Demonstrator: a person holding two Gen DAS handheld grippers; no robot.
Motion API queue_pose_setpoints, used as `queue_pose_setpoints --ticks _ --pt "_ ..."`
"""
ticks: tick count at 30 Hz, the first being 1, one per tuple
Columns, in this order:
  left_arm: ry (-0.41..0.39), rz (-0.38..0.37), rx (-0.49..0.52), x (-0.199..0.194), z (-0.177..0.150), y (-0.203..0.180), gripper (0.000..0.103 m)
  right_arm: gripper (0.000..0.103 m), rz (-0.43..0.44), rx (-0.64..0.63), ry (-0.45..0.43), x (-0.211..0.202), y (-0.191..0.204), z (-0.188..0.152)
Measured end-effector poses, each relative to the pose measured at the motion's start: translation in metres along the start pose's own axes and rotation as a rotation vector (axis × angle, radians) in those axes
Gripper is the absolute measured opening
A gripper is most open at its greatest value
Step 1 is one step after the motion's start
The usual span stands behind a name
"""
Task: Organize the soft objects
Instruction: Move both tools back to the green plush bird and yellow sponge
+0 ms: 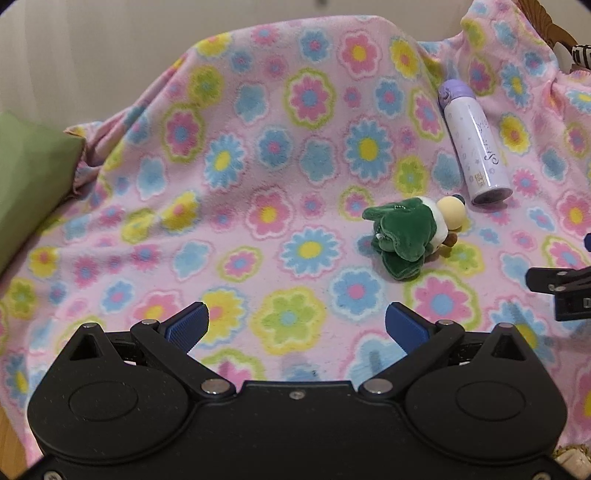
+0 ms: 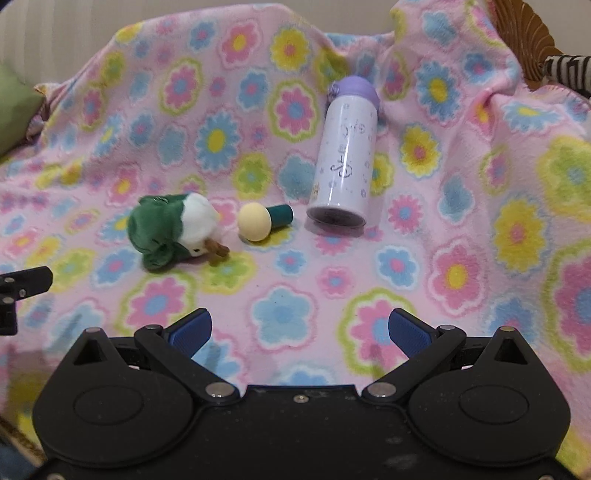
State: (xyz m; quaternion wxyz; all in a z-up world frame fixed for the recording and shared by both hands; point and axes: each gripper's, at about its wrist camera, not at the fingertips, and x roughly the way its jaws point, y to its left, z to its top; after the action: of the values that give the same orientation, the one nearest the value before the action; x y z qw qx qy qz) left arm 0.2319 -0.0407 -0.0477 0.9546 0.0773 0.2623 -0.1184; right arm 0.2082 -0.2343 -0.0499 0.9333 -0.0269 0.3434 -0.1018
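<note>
A green and white plush toy point(image 1: 402, 236) lies on the flowered pink blanket point(image 1: 258, 166); it also shows in the right wrist view point(image 2: 173, 230). Beside it lies a soft cream-headed mushroom shape with a teal stem point(image 2: 262, 220), partly hidden behind the plush in the left wrist view point(image 1: 452, 216). My left gripper point(image 1: 297, 325) is open and empty, near and left of the plush. My right gripper point(image 2: 300, 332) is open and empty, in front of the mushroom shape.
A white and lilac bottle point(image 2: 345, 158) lies on the blanket behind the toys, also in the left wrist view point(image 1: 474, 144). A green cushion point(image 1: 29, 173) sits at the left. A wicker rim point(image 2: 524, 33) shows at the back right.
</note>
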Motion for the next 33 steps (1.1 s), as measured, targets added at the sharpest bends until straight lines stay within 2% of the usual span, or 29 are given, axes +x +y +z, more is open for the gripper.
queue_pose_setpoints --ticks 4,13,16,22,29,33 --pt "-0.012 -0.007 0.008 0.008 0.002 -0.004 0.1 0.102 -0.015 0.001 0.011 0.024 0.0 0.006" --pt "-0.043 -0.091 -0.008 0.015 0.022 -0.016 0.1 0.102 -0.06 -0.027 0.018 0.064 0.004 0.023" --pt "-0.052 -0.124 0.0 0.016 0.032 -0.023 0.1 0.102 -0.037 -0.007 0.044 0.074 0.001 0.021" --pt "-0.056 -0.154 0.016 0.032 0.055 -0.046 0.1 0.102 -0.015 0.045 0.038 0.078 -0.005 0.019" --pt "0.033 -0.155 -0.007 0.074 0.078 -0.072 0.1 0.102 -0.022 0.054 0.036 0.08 -0.004 0.018" --pt "0.1 -0.087 0.025 0.093 0.077 -0.079 0.1 0.102 -0.018 0.061 0.036 0.08 -0.005 0.018"
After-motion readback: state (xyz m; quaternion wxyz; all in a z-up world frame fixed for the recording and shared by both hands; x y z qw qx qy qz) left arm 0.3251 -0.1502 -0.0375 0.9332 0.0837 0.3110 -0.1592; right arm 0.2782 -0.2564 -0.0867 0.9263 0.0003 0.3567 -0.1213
